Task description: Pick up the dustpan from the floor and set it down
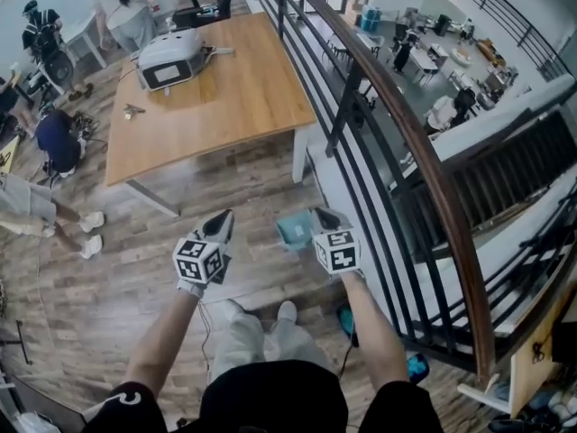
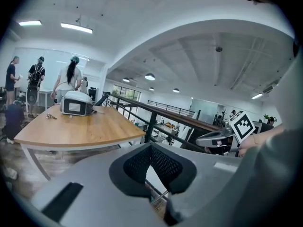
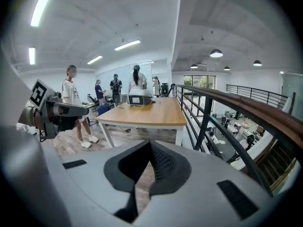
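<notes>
In the head view a light blue dustpan (image 1: 291, 233) lies on the wood floor beside the railing, far below both hands. My left gripper (image 1: 221, 216) is held up in the air to its left, and my right gripper (image 1: 321, 215) hangs just right of it, partly covering its edge. Neither touches it. In the left gripper view the left gripper (image 2: 150, 146) has its pads meeting at the tips with nothing between them. In the right gripper view the right gripper (image 3: 150, 144) is likewise shut and empty. Both point out over the room, not at the floor.
A wooden table (image 1: 207, 97) with a white device (image 1: 171, 59) stands ahead. A dark railing with a wooden handrail (image 1: 406, 133) runs along the right, with a drop to a lower level beyond it. People stand at the far left (image 1: 41, 210). My own feet (image 1: 287, 312) are below.
</notes>
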Motion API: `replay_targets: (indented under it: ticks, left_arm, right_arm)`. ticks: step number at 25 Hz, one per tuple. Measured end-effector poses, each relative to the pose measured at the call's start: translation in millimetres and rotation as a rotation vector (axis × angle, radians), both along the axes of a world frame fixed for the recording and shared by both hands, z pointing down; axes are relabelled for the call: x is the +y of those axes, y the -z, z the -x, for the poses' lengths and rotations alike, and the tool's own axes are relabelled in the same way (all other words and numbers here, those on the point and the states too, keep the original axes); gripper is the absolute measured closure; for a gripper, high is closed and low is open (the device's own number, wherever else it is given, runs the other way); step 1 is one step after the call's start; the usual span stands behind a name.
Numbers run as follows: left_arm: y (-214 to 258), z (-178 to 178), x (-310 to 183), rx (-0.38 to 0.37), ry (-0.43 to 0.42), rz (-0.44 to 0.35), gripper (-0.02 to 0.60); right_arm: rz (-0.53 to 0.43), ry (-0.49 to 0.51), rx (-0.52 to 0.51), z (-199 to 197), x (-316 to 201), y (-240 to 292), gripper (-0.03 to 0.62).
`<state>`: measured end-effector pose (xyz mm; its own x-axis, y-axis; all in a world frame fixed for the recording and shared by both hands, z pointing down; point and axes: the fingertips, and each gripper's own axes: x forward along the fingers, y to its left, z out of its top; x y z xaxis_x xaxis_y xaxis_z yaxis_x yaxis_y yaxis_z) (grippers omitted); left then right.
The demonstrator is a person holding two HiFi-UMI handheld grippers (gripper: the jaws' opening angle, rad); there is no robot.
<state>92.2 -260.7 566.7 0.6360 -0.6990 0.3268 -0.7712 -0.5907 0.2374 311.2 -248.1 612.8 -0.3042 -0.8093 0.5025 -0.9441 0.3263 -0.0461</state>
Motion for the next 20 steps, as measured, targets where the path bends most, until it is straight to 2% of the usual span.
replay_targets:
  ticks: [5,11,20]
  left_arm:
    - [36,12,4,0.065,0.043,-0.006,0.586]
    - [75,20,20,0.127,0.063,-0.026,0.586]
    - [115,30,24,0.132,0.052,-0.074,0.586]
  right_arm:
    - [-0.055,0.050,-0.053,9,6,57,0.599]
    - [-0.115,0.108,-0.039,18,23,105,0.599]
    - [-0.156,0.112,-0.070,28,13,137,0.599]
